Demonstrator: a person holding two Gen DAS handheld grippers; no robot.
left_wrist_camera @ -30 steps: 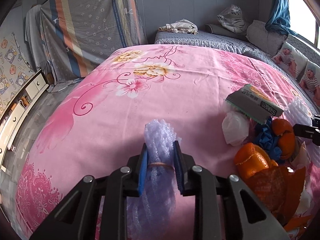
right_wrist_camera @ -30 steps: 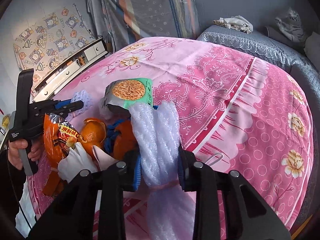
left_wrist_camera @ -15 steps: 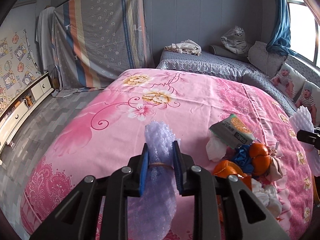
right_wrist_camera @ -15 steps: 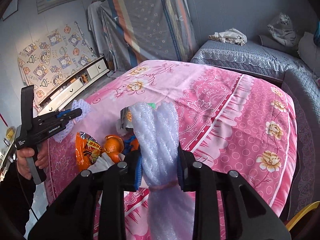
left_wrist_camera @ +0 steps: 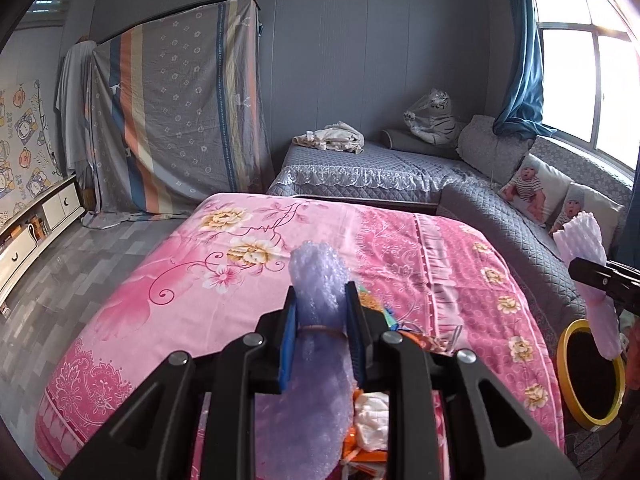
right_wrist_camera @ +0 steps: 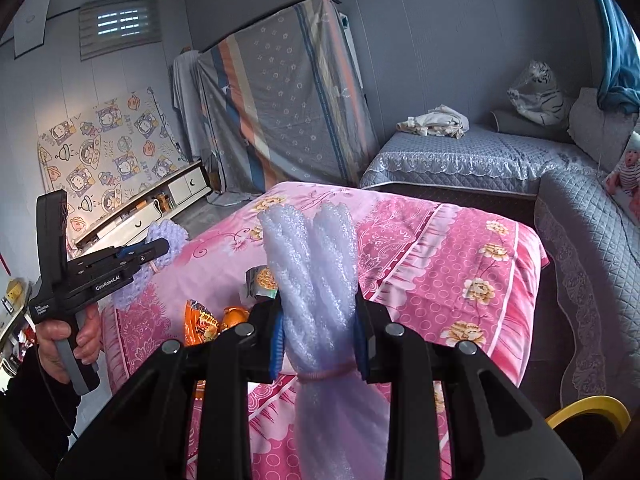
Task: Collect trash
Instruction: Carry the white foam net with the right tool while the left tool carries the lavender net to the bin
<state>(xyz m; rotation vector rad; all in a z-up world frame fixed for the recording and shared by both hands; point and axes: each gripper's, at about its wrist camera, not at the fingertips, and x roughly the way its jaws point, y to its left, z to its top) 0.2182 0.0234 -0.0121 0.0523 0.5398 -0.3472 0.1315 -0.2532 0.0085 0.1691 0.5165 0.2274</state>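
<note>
Trash pile (right_wrist_camera: pixel 224 316) lies on the bed (right_wrist_camera: pixel 460 280), below and left of the right hand-held gripper (right_wrist_camera: pixel 318 344). Bin (left_wrist_camera: pixel 592 376) sits right of the bed; sofa (left_wrist_camera: pixel 520 224) beyond it.

Two foam net sleeves: one purple (left_wrist_camera: pixel 318 280), one white (right_wrist_camera: pixel 316 272). Two grippers: left (left_wrist_camera: pixel 320 320), right (right_wrist_camera: pixel 318 330). One yellow-rimmed bin (left_wrist_camera: pixel 591 376). Two baby-print cushions (left_wrist_camera: pixel 532 190). One tiger toy (left_wrist_camera: pixel 434 118).

- Left hand-held gripper (left_wrist_camera: pixel 320 312): black angular frame, blue pads, 4 silver screws
- Seen from the right wrist: white lettering along its side, grey-striped pistol handle
- Black sleeve (right_wrist_camera: pixel 36 412), thin black cable
</note>
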